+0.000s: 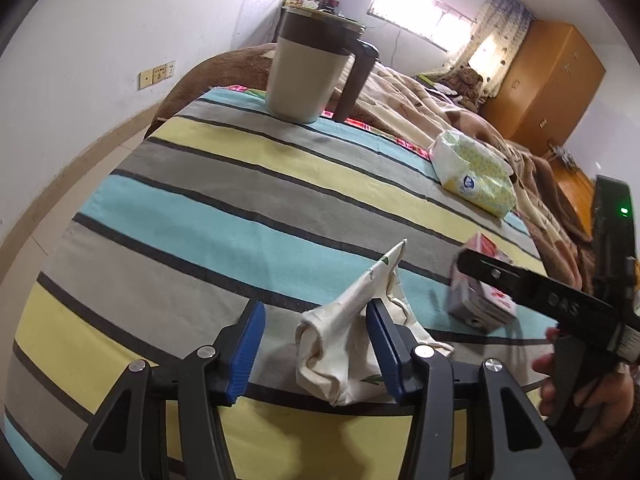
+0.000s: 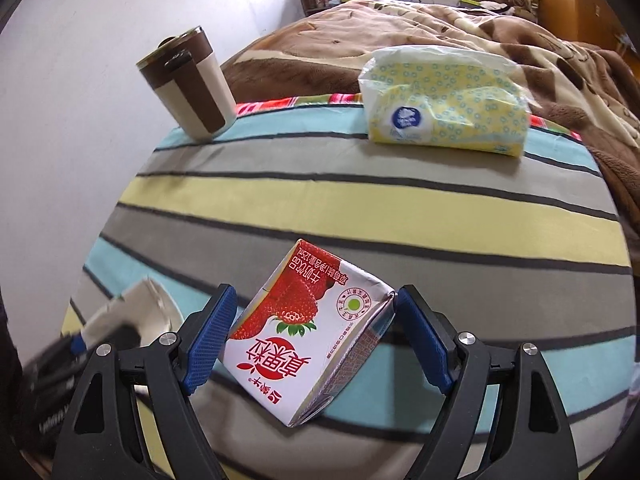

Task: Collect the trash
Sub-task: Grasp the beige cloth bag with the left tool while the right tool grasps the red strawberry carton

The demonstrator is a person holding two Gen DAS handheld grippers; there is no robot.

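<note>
Setting: striped cloth [image 1: 248,184] in grey, yellow and light blue covers the surface, with a brown patterned blanket [image 2: 460,28] heaped behind it.
Left gripper [image 1: 316,344]: points down at the cloth, blue pads [image 1: 246,350] apart. A crumpled cream paper wrapper [image 1: 348,344] stands between them, leaning against the right pad; the left pad stands clear of it, so nothing is clamped.
Wrapper: one end is twisted into a point that sticks up and away from the jaws; its bulk sits on the cloth at the near edge.
Right gripper [image 2: 316,340]: jaws spread wide around a strawberry milk carton [image 2: 308,332]. The carton's far corner lies right at the right pad [image 2: 424,344]; the left pad is just beside its printed face, and I cannot tell whether it touches.
Carton: red and white, tilted on one edge on the cloth, print upside down from the right wrist's side. From the left wrist's side it lies to the right of the wrapper, partly behind the other gripper's black finger.
Hand [image 1: 580,392]: grips the right gripper's handle at the right edge of the left view.
Mug [image 2: 188,84]: brown and cream, lidded, upright at the cloth's far left corner.
Tissue pack [image 2: 444,104]: yellow patterned soft pack, on the cloth's far edge near the blanket, well apart from the mug.
</note>
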